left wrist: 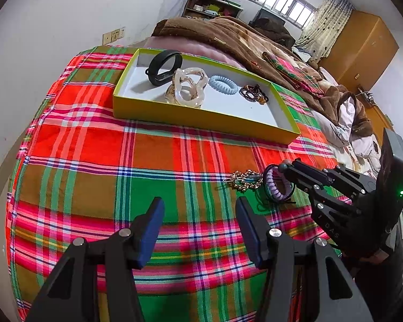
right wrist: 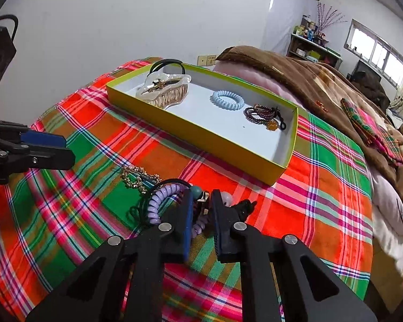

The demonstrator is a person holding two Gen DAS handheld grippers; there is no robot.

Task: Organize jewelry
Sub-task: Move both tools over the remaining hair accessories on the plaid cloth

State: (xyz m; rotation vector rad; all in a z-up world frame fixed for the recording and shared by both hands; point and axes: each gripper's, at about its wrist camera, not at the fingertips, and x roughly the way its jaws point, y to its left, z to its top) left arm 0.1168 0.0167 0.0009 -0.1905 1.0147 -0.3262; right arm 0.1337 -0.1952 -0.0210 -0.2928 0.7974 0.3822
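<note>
A yellow-green box (left wrist: 201,120) (right wrist: 201,136) with a white floor lies on the plaid cloth. It holds a black band (left wrist: 161,65), a clear hair claw (left wrist: 188,87) (right wrist: 164,88), a pale blue coil tie (left wrist: 224,83) (right wrist: 227,99) and dark beaded bracelets (left wrist: 254,94) (right wrist: 260,115). In front of the box, a purple coil hair tie (left wrist: 272,185) (right wrist: 158,201) with a black cord sits in my right gripper (right wrist: 202,196) (left wrist: 284,167), which is shut on it. A gold clip (left wrist: 244,179) (right wrist: 137,177) lies just left of it. My left gripper (left wrist: 200,206) (right wrist: 53,147) hovers open and empty over the cloth.
A brown blanket (left wrist: 228,35) (right wrist: 295,72) is heaped behind the box, with a folded plaid cloth (right wrist: 370,128) on it. A white wall runs along the left of the bed. The cloth's right edge falls away to pale bedding (right wrist: 389,209).
</note>
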